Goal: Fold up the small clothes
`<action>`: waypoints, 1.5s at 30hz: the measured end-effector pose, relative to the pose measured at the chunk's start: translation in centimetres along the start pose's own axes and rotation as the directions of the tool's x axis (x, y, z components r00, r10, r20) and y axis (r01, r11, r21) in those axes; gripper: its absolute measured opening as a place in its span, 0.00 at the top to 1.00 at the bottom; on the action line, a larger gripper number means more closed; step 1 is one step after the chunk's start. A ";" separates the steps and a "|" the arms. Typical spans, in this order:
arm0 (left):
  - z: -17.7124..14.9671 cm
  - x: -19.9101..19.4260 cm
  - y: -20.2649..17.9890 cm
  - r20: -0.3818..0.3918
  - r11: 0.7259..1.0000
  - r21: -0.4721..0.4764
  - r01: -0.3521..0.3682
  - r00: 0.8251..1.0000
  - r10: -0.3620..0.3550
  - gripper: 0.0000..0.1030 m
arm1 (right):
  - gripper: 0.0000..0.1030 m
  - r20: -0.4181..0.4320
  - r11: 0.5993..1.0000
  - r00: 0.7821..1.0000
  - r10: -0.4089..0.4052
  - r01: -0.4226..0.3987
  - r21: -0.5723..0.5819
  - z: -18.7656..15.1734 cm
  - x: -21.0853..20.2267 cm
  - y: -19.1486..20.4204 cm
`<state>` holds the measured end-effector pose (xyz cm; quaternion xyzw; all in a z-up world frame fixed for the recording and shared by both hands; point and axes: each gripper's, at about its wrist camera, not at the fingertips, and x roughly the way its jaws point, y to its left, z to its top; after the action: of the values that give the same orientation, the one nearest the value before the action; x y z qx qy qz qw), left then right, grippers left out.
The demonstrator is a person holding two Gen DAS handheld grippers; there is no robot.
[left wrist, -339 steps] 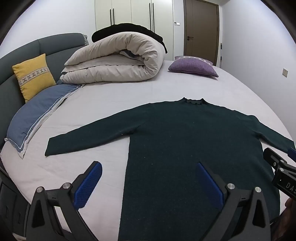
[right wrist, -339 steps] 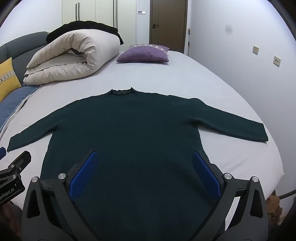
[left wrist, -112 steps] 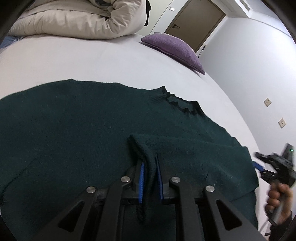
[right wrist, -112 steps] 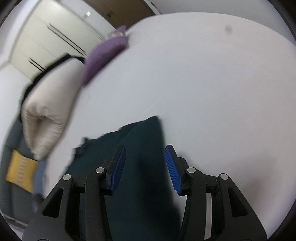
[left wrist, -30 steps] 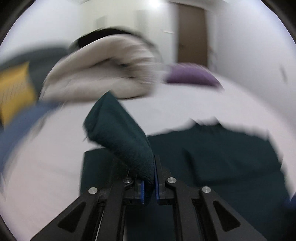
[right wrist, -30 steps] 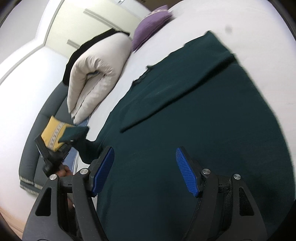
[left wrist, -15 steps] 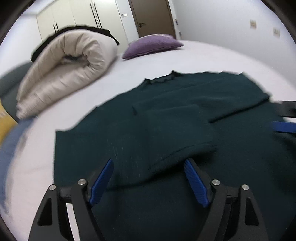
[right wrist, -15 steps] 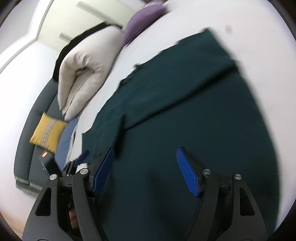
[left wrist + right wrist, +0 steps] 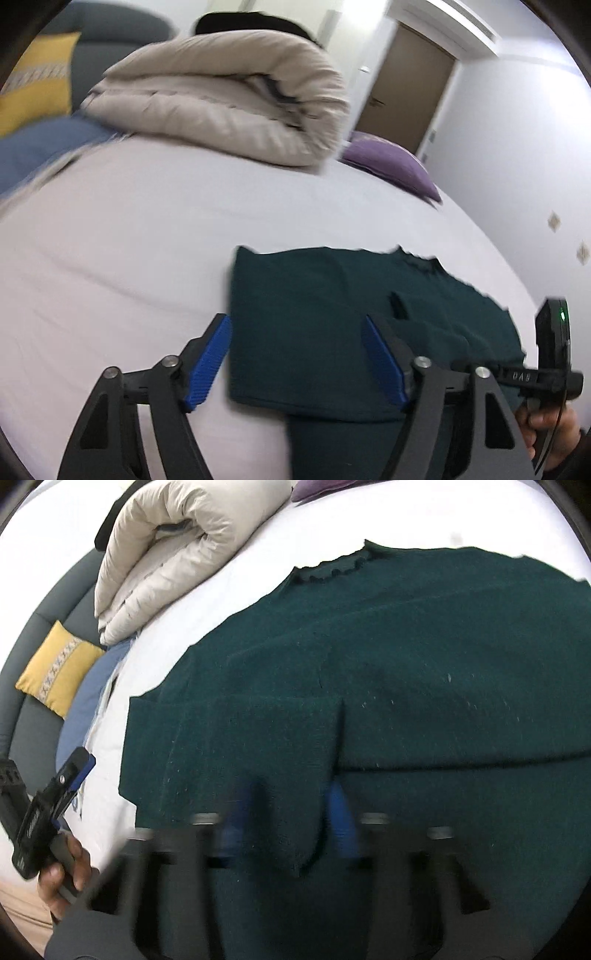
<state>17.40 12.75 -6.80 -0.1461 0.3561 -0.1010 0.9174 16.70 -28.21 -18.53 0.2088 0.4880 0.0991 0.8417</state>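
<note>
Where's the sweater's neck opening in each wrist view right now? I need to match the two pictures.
Left wrist: the collar sits right of centre, at the far edge of the dark green sweater, beyond the right blue pad.
Right wrist: the collar is near the top, slightly right of centre, on the sweater's far edge.
Shared landmark: the rolled beige duvet, behind the collar and to its left in both views.

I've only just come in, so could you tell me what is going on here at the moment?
A person with a handheld gripper in each hand is folding a dark green sweater on a bed. Both sleeves already lie folded across the body. The left gripper is open over the sweater's left edge, holding nothing. The right gripper is blurred, with a folded sleeve end between its fingers; whether it grips is unclear.
</note>
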 end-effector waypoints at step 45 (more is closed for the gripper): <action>3.3 14.3 -1.9 -0.129 0.967 0.114 -0.229 0.961 0.243 0.57 | 0.97 0.197 0.991 0.975 -0.099 0.079 0.108 5.4 -3.5 -10.8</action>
<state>29.86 7.53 -12.76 -0.0496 0.4301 -0.0183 0.9012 19.21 -40.57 -18.26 0.2371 0.4132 0.0150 0.8791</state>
